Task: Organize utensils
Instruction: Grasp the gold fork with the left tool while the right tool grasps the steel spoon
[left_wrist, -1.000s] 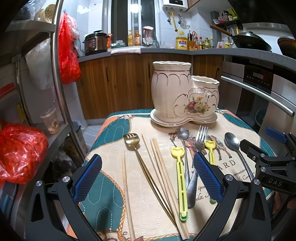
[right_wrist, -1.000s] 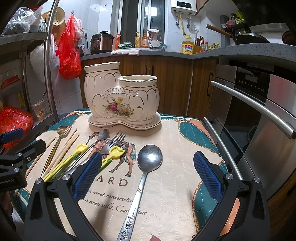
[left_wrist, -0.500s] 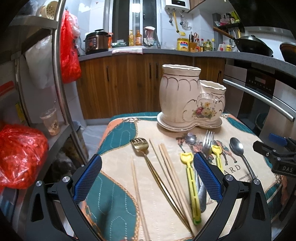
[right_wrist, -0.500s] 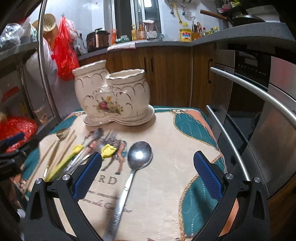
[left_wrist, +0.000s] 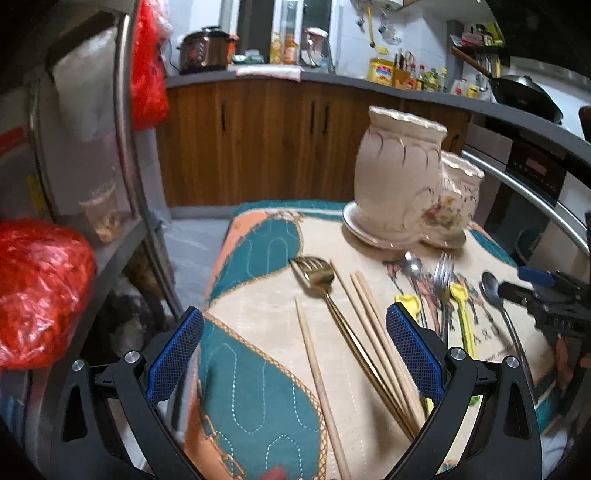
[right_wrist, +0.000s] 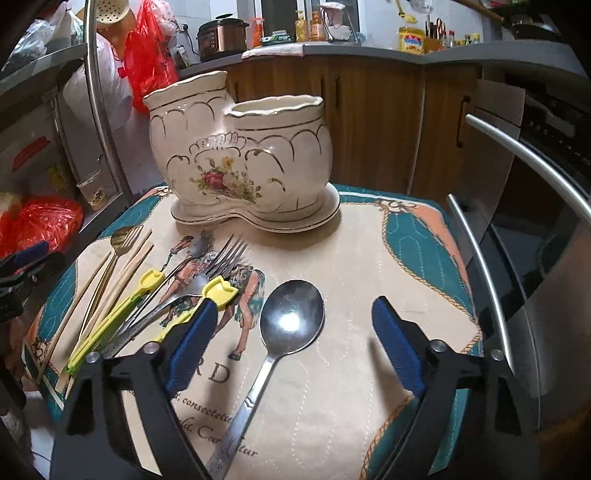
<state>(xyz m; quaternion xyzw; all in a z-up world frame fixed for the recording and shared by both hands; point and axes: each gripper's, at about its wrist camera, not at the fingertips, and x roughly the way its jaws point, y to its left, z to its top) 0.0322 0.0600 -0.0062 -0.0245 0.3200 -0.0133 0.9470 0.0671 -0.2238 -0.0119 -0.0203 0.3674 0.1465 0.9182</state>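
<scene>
A: Left wrist view, what was hard to see?
B: Whole frame was blurred. Left gripper (left_wrist: 293, 349) stood wide open w/ nothing btwn pads, over the gold fork (left_wrist: 314, 275) and chopsticks (left_wrist: 373, 317). Chopstick ends ran off at 6 o'clock. Ceramic holder (left_wrist: 406, 184) sat at 1 o'clock near the mat's far edge. Right gripper (left_wrist: 546, 295) poked in at 3 o'clock, partly cut off.
A: Right wrist view?
B: Right gripper (right_wrist: 291, 341) gaped open too, straddling the big spoon (right_wrist: 291, 319); handle cut off at 6. Silver fork (right_wrist: 225, 254) and yellow tongs (right_wrist: 110, 321), arms closed together, lay at 9 o'clock. Bare mat (right_wrist: 369, 258) at 1-3 o'clock, up to the oven handle (right_wrist: 528, 158).
</scene>
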